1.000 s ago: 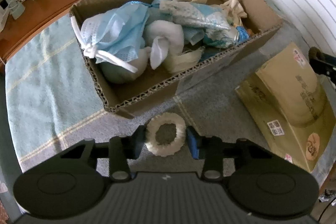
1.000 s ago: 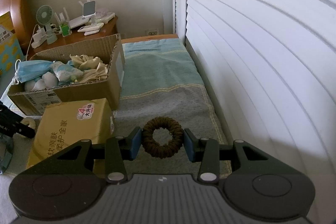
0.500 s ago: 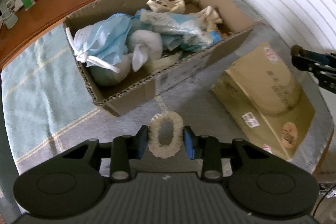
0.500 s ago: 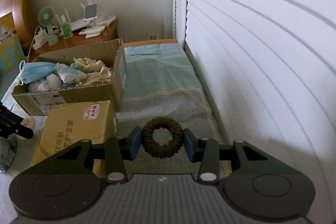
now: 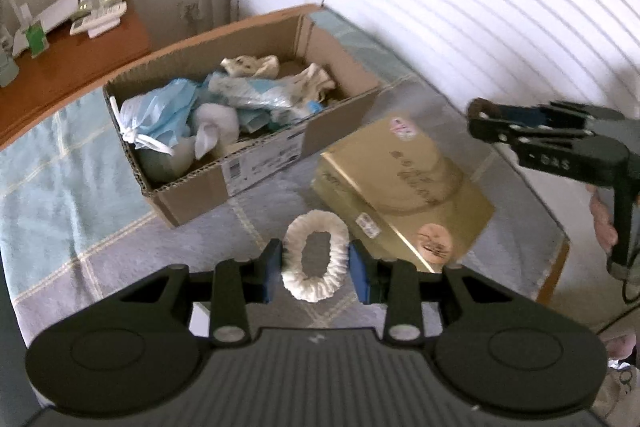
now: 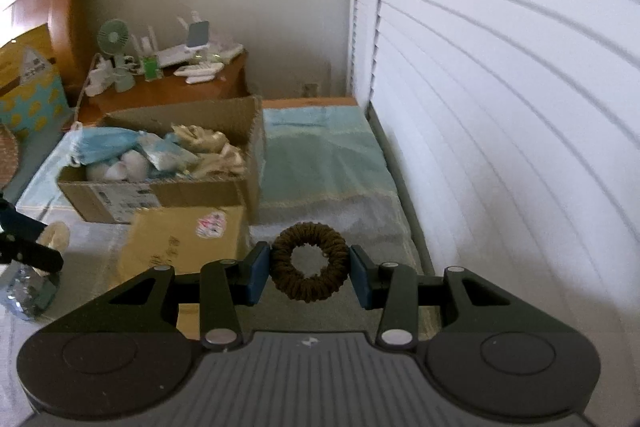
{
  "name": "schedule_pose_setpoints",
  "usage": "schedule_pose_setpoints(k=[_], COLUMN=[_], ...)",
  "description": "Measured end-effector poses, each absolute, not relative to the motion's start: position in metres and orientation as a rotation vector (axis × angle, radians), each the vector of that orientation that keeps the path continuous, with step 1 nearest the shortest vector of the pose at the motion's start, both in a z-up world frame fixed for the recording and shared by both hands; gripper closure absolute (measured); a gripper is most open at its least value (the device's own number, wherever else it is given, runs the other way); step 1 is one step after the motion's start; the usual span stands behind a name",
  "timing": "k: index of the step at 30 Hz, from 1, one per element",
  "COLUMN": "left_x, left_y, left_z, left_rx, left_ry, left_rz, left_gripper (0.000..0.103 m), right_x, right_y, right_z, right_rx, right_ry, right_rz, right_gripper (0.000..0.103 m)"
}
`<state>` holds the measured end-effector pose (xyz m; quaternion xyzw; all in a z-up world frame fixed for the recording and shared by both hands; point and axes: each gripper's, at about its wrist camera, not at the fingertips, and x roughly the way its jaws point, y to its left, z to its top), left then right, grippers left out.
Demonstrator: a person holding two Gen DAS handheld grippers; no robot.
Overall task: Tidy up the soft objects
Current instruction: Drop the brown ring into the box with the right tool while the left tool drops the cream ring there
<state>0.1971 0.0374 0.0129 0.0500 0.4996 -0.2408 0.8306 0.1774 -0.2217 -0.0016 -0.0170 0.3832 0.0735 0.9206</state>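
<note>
My left gripper (image 5: 315,269) grasps a white hair tie (image 5: 315,260), in front of the cardboard box (image 5: 240,171). My right gripper (image 6: 308,277) grasps a brown hair tie (image 6: 309,261), to the right of this box.

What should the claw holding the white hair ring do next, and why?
Probably carry it forward over the cardboard box and let go. The left claw already pinches the white scrunchie clear of the blanket, and the open box ahead holds masks and other soft things, so it looks like the collecting spot.
</note>
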Motion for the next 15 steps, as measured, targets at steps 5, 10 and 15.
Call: schedule_pose_setpoints(k=[5, 10, 15], left_x=[0.182, 0.174, 0.167], left_y=[0.038, 0.042, 0.043], left_z=[0.021, 0.026, 0.031], left_rx=[0.108, 0.095, 0.062], left_ry=[1.019, 0.988, 0.965], left_rz=[-0.531, -0.537, -0.549], left_gripper=[0.068, 0.068, 0.068], right_x=[0.188, 0.217, 0.254], right_y=[-0.206, -0.179, -0.150], right_z=[0.014, 0.022, 0.020], right_rx=[-0.054, -0.081, -0.070], right_ry=[0.772, 0.773, 0.813], right_rz=[0.238, 0.326, 0.418], right_gripper=[0.055, 0.055, 0.055])
